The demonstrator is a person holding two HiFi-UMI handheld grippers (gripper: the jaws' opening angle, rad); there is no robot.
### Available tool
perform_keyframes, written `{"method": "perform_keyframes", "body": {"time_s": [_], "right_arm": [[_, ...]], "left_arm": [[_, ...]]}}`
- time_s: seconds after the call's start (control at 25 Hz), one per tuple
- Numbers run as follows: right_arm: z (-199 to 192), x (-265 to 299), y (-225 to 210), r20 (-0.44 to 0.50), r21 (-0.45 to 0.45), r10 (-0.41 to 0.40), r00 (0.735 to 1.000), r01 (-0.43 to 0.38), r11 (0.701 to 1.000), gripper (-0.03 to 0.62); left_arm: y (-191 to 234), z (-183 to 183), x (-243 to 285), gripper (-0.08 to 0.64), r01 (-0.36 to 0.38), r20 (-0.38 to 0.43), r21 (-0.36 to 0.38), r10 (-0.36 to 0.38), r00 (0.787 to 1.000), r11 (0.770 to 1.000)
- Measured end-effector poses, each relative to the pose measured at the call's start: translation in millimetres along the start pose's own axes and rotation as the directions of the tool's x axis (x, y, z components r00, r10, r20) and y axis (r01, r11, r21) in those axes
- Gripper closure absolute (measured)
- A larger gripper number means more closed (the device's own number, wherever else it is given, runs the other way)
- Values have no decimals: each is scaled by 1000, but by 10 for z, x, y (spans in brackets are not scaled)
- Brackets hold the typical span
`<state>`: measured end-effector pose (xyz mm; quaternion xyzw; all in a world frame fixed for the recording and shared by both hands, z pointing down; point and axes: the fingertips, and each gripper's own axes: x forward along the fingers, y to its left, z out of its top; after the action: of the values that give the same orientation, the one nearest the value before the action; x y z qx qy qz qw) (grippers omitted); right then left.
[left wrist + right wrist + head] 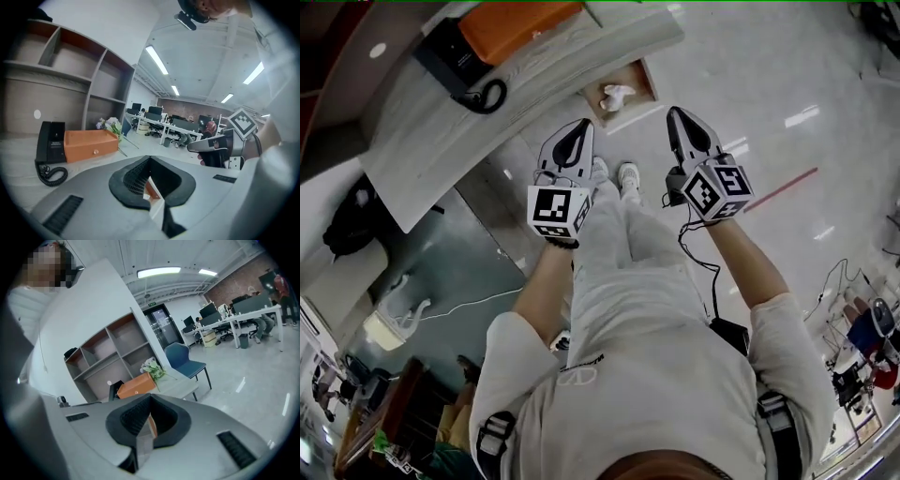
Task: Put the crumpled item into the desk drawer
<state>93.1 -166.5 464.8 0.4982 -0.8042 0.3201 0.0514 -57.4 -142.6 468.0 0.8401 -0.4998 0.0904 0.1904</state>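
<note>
White short-sleeved shirt [675,375], pale trousers [628,253]; grey left claw [583,127], right claw [679,114], 2 black-white marker cubes [560,211], black cable [714,291].

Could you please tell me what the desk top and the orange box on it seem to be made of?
Desk top: probably wood or wood-look laminate, matte; pale streaky grain shows. Orange box: smooth, even, matte orange faces with a small round knob; possibly plastic or painted board, cannot tell which.

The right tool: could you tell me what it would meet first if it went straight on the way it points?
Probably the flowers at the end of the desk, beside the orange drawer box: in the right gripper view they stand straight beyond the shut right tool. Depth is unclear, though.
</note>
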Motion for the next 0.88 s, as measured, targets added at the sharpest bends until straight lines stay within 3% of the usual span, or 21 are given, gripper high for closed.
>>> {"method": "perform_keyframes", "body": {"time_s": [0.2, 0.4, 0.88], "right_arm": [[510, -407, 205, 57, 7, 3, 998, -4, 1000, 594], [969, -717, 372, 129, -27, 2, 992, 1, 1000, 594], [1960, -1487, 676, 304, -135, -2, 953, 45, 990, 594]], "left_arm": [[-94, 493, -346, 558, -1, 31, 62, -1, 1000, 998], [-34, 897, -618, 558, -41, 86, 80, 34, 996, 996], [-83, 1892, -1340, 558, -117, 247, 122, 84, 965, 986]]}}
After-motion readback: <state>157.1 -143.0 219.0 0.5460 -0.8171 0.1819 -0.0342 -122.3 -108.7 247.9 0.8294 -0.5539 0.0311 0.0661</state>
